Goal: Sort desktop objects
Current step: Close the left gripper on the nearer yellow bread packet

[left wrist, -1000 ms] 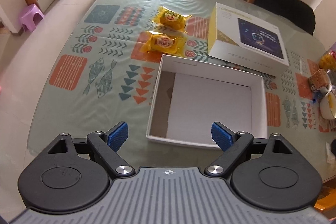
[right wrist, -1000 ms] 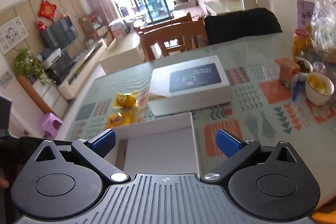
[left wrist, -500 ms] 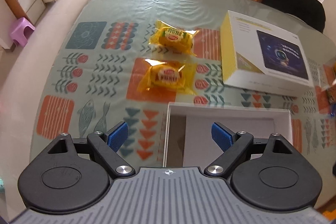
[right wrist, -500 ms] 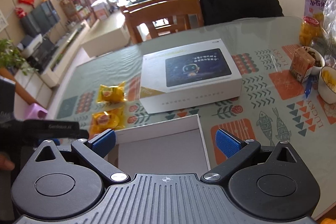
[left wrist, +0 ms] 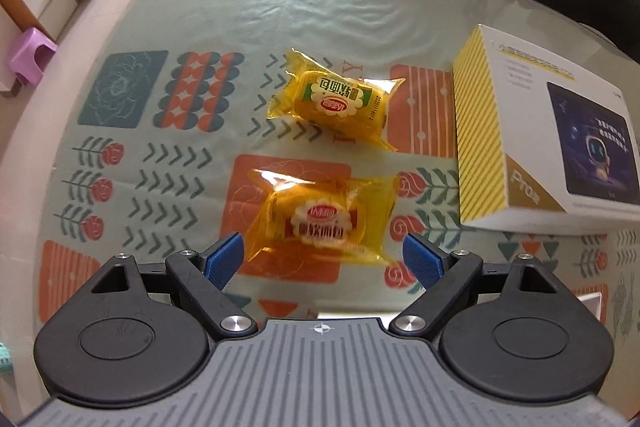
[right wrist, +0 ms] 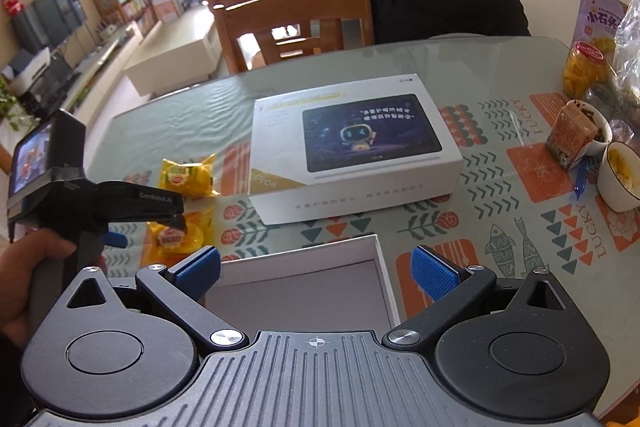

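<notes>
Two yellow wrapped bread packets lie on the patterned tablecloth. The near packet (left wrist: 322, 221) sits just ahead of my open left gripper (left wrist: 323, 259), between the lines of its blue pads. The far packet (left wrist: 334, 103) lies beyond it. Both also show in the right wrist view, near (right wrist: 176, 233) and far (right wrist: 186, 177), with the left gripper (right wrist: 176, 217) hovering over the near one. My right gripper (right wrist: 316, 273) is open and empty above the open white box (right wrist: 380, 267).
A closed white tablet box (left wrist: 540, 135) lies right of the packets, also in the right wrist view (right wrist: 352, 147). At the table's right are a jar (right wrist: 582, 69), a brown carton (right wrist: 568, 137) and a bowl (right wrist: 620, 175). Wooden chairs (right wrist: 296, 23) stand beyond the far edge.
My left gripper has moved forward from over the white box to the near bread packet, still open. My right gripper has tilted down slightly over the box.
</notes>
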Action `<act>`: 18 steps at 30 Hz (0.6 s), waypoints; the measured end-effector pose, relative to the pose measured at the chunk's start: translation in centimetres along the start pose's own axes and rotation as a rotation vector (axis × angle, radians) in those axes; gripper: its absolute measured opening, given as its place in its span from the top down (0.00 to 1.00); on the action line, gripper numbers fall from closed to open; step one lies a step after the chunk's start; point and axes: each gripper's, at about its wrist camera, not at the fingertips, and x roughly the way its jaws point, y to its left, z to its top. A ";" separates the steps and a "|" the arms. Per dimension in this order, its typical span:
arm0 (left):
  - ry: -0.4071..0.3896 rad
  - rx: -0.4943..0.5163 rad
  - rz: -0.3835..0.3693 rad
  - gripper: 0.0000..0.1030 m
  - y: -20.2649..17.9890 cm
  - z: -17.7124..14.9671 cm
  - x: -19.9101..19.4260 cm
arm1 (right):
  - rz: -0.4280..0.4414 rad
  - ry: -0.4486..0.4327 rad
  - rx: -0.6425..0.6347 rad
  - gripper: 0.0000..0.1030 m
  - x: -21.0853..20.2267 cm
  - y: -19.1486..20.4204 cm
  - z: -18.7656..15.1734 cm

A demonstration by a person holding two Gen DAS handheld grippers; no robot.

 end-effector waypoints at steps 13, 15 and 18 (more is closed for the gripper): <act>0.064 0.019 0.050 0.00 -1.2 5.4 6.5 | -0.003 0.029 -0.007 0.00 1.7 0.8 0.6; 0.072 0.020 0.049 0.00 -1.1 5.4 7.1 | -0.002 0.033 -0.009 0.00 1.8 0.9 0.6; 0.072 0.023 0.052 0.00 -1.0 5.4 7.6 | -0.001 0.038 -0.012 0.00 2.0 1.0 0.6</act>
